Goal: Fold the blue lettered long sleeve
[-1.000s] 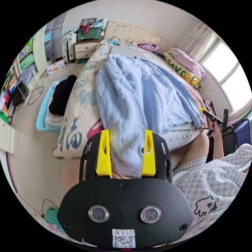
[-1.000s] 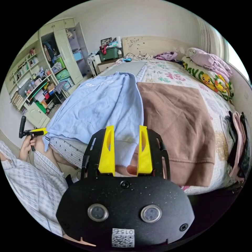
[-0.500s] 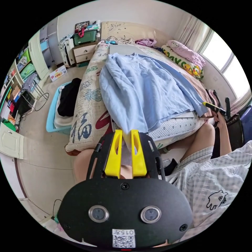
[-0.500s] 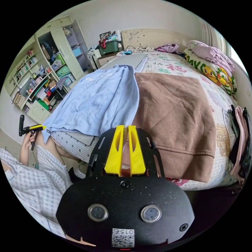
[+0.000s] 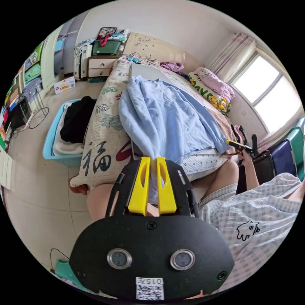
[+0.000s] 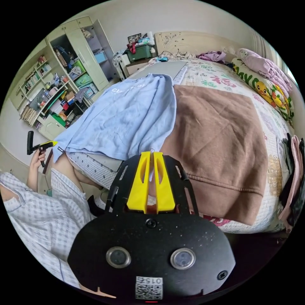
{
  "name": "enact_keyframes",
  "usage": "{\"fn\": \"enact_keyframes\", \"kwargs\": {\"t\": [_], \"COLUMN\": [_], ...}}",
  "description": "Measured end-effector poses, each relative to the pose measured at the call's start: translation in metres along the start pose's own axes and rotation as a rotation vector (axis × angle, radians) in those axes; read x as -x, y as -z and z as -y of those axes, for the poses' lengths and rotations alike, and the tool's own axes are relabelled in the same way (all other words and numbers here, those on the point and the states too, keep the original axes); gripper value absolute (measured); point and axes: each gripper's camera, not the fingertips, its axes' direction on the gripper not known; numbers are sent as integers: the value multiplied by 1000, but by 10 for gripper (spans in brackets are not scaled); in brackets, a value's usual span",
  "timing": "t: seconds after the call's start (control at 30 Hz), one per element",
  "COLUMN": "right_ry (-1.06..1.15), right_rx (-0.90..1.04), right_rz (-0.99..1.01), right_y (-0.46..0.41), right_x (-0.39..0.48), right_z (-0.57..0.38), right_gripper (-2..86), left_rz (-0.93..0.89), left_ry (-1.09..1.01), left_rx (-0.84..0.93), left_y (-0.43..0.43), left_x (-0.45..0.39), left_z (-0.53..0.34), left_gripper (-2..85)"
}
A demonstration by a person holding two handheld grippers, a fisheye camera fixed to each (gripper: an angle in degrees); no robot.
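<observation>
The blue lettered long sleeve lies lengthwise on the bed, collar far, hem overhanging the near edge beside a brown garment. The left gripper and right gripper each pinch a near hem corner between narrow fingers.

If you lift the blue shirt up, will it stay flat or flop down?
Probably flop: the blue long sleeve already wrinkles and drapes over the bed's edge. It bunches thin inside the left claw, so it's likely soft and light.

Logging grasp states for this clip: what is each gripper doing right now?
Left gripper: shut on a cuff of the light blue long-sleeved cotton top.
Right gripper: shut on its other cuff.
</observation>
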Motion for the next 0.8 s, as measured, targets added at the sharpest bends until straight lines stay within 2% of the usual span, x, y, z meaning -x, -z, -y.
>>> {"fn": "enact_keyframes", "kwargs": {"t": [0.03,0.07,0.1,0.13,0.17,0.2,0.23,0.27,0.33,0.37,0.43,0.5,0.6,0.7,0.8], "right_ry": [12,19,-27,-68,-180,-318,-333,-283,-148,-49,15,26,20,52,51], "right_rx": [-12,-72,-174,-236,-338,-398,-411,-437,-449,-384,-259,-136,-78,77,133], "right_rz": [-65,-253,-438,-512,-615,-637,-594,-456,-261,-154,-31,63,47,-58,-136], "right_y": [15,53,97,119,157,185,193,199,180,150,97,35,0,-39,-57], "right_x": [-6,-23,-48,-61,-86,-105,-108,-100,-72,-49,-18,8,23,39,43], "right_z": [12,40,70,83,104,115,117,114,97,82,56,22,-2,-14,-15], "right_gripper": [15,13,14,15,23,37,47,69,76,79,88,106,114,114,110], "left_rz": [60,112,241,394,483,634,633,587,425,393,242,109,20,94,111], "left_ry": [-30,-30,16,116,180,326,401,384,221,185,121,138,159,203,202], "left_rx": [-44,-86,-220,-419,-514,-635,-673,-676,-591,-532,-266,-116,5,33,72], "left_y": [32,53,102,153,175,207,224,226,191,172,85,26,-27,-38,-38], "left_x": [9,17,39,64,75,91,97,95,63,54,30,20,3,-6,-7], "left_z": [22,34,57,70,72,70,66,62,43,39,16,-6,-37,-52,-47], "left_gripper": [35,35,38,43,53,73,98,110,104,98,102,122,136,133,107]}}
